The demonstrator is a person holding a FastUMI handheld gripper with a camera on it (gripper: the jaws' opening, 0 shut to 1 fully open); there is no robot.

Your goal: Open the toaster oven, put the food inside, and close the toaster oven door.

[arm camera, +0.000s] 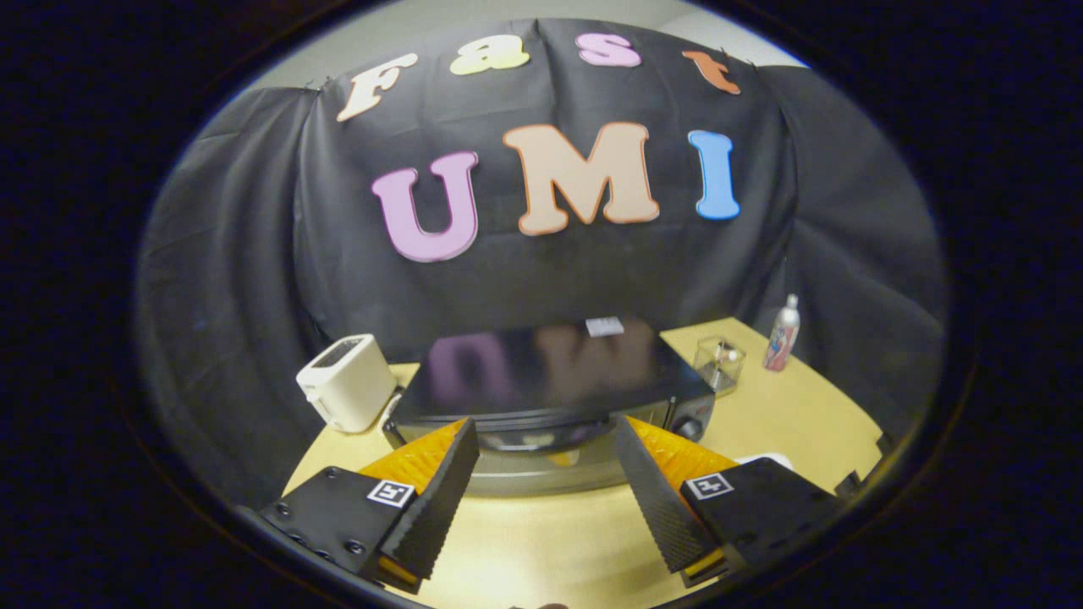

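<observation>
The tabletop (787, 423) is pale yellow wood, backed by the black cloth wall of the booth.

The toaster oven (550, 372) is the biggest thing on it — a low black box standing toward the back edge, about midway along it. Its flat top is glossy and mirrors the wall behind, and a small white tag lies near its rear edge. At its front right corner there is a round knob. The door (533, 474) is down, its pane reaching forward over the table between the fingers; inside the dim opening a bit of something yellowish shows, too small to identify.

The gripper (546, 440) hovers just in front of the oven with its jaws wide apart and nothing between them but the lowered door below. Each finger is black and ribbed with an orange backing.

A white pop-up toaster (347, 382) stands beside the oven's left side, near the back left corner. On the oven's right sits a small clear box (719, 364), and further toward the back right corner — near the table's edge — an upright bottle (782, 335) with a white cap.
</observation>
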